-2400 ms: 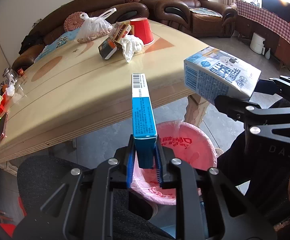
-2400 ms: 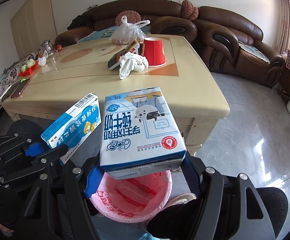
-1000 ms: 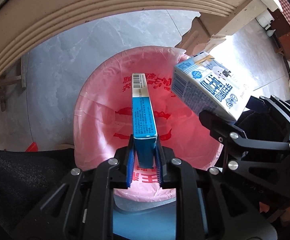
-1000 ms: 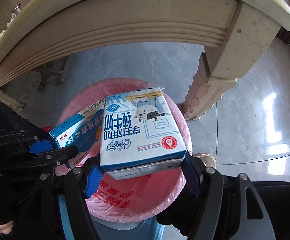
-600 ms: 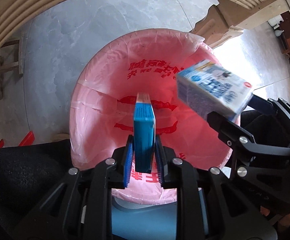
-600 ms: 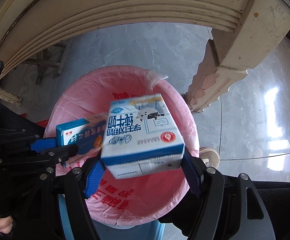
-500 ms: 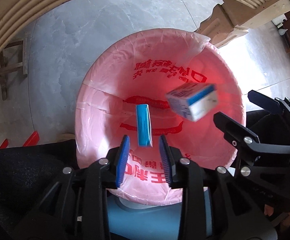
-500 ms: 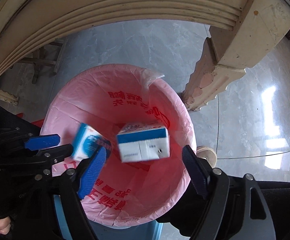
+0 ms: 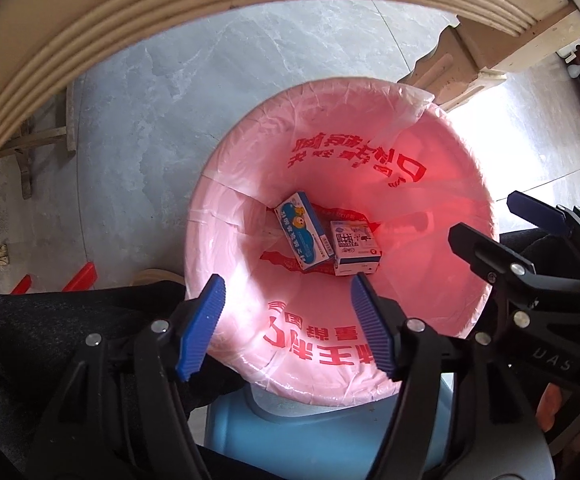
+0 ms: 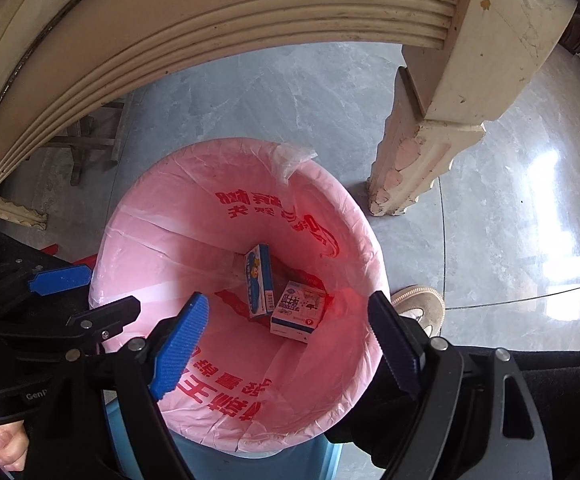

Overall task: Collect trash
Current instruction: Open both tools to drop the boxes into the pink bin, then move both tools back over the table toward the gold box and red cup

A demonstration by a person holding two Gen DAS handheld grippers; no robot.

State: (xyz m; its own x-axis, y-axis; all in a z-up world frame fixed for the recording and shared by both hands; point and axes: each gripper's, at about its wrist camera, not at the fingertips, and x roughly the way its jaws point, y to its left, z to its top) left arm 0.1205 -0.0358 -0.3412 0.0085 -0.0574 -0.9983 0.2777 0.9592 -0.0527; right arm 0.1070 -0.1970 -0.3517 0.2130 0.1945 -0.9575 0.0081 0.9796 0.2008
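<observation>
Both grippers hung above the pink-lined trash bin [image 9: 250,168]: the left gripper [image 9: 286,316] had just been opening, nothing between its blue pads, and the right gripper [image 10: 290,340] stood wide and empty too. At the bottom of the bin lay the blue box [image 9: 304,238] and the milk carton [image 9: 355,252], touching. Releasing well here meant staying centred over the mouth, then lifting straight up, clear of the liner's rim and the table [image 10: 250,20] edge overhead.

Black grippers, ribbed blue fingers [image 9: 202,324]
</observation>
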